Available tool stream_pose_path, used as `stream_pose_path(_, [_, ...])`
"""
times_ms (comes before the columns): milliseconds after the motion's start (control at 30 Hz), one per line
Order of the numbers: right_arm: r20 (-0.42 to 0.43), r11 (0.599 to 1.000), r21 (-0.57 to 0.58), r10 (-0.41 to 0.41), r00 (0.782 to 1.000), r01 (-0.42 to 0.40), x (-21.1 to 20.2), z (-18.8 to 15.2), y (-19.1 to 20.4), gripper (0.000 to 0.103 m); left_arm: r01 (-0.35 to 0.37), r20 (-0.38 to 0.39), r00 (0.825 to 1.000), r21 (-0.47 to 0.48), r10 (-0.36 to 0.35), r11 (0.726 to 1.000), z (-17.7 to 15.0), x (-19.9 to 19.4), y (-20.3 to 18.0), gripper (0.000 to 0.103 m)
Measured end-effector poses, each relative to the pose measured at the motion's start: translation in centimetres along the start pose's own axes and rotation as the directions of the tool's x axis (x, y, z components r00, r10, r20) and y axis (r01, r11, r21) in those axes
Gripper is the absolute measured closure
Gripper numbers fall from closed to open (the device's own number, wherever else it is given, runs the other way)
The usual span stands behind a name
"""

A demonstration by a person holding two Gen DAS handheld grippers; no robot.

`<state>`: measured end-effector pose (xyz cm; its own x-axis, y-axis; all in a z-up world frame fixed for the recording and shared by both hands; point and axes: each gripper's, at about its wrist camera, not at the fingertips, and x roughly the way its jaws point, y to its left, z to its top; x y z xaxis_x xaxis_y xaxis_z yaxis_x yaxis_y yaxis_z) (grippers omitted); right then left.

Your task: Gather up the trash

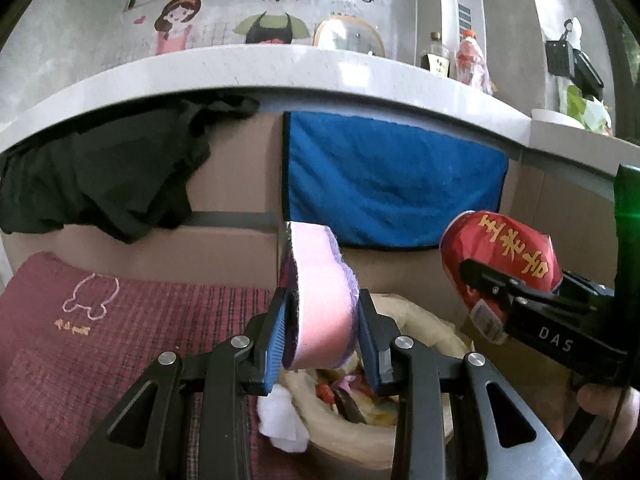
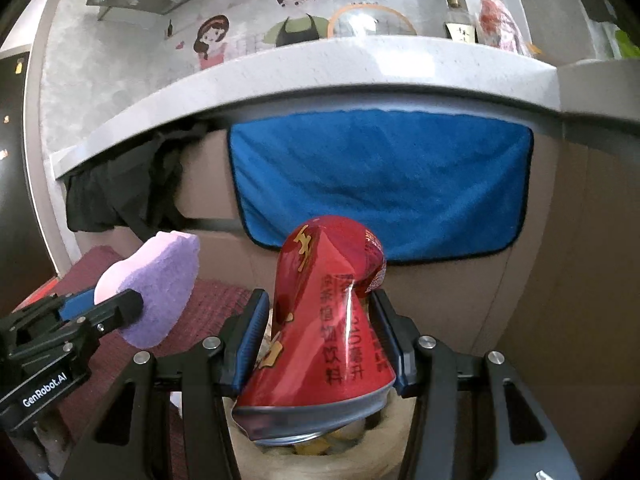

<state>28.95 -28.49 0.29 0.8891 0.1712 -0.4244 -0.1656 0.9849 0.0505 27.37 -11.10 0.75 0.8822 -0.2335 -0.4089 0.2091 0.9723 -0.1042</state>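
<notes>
My left gripper (image 1: 323, 312) is shut on a pink and purple sponge (image 1: 320, 292) and holds it above a trash bin (image 1: 424, 328) lined with a pale bag, with mixed trash inside. My right gripper (image 2: 320, 320) is shut on a crushed red drink can (image 2: 320, 320) and holds it over the same bin (image 2: 316, 460). In the left wrist view the can (image 1: 500, 256) and right gripper (image 1: 480, 280) are to the right. In the right wrist view the sponge (image 2: 156, 288) and left gripper (image 2: 108, 308) are to the left.
A dark red checked cushion (image 1: 100, 340) lies left of the bin, with white tissue (image 1: 280, 420) at its edge. A blue towel (image 1: 392, 180) and black cloth (image 1: 104, 176) hang under a white counter (image 1: 240, 68). Bottles (image 1: 472, 60) stand on the counter.
</notes>
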Motion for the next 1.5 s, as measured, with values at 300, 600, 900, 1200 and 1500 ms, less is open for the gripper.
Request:
stream_pose_path(300, [-0.039,0.999,0.031,0.016,0.999,-0.014,2.2,-1.8,-0.9,0.055,-0.003,-0.041,0.999,-0.017,0.002,1.000,-0.7,2.6,0.2,0.069])
stream_pose_path(600, [-0.068,0.999,0.048,0.016,0.998,-0.013,3.3,-2.7,-1.3,0.055,0.020,-0.086,0.996,-0.038,-0.023,0.999,-1.6,5.7,0.6,0.069])
stream_pose_path(900, [-0.083,0.994,0.108,0.037,0.996,-0.028,4.3,-2.9,-2.0,0.053,0.131,-0.096,0.986,-0.080,-0.139,0.988,-0.9,7.0,1.6,0.045])
stream_pose_path(1200, [-0.063,0.996,0.089,-0.016,0.998,0.022,2.8,-2.8,-1.8,0.053,0.059,-0.080,0.994,-0.111,-0.068,0.992,-0.6,5.3,2.6,0.045])
stream_pose_path(1500, [-0.007,0.998,0.044,-0.039,0.999,0.039,-3.8,-3.5,1.0,0.053,-0.027,-0.108,0.994,-0.038,0.023,0.999,-2.0,-2.6,2.4,0.044])
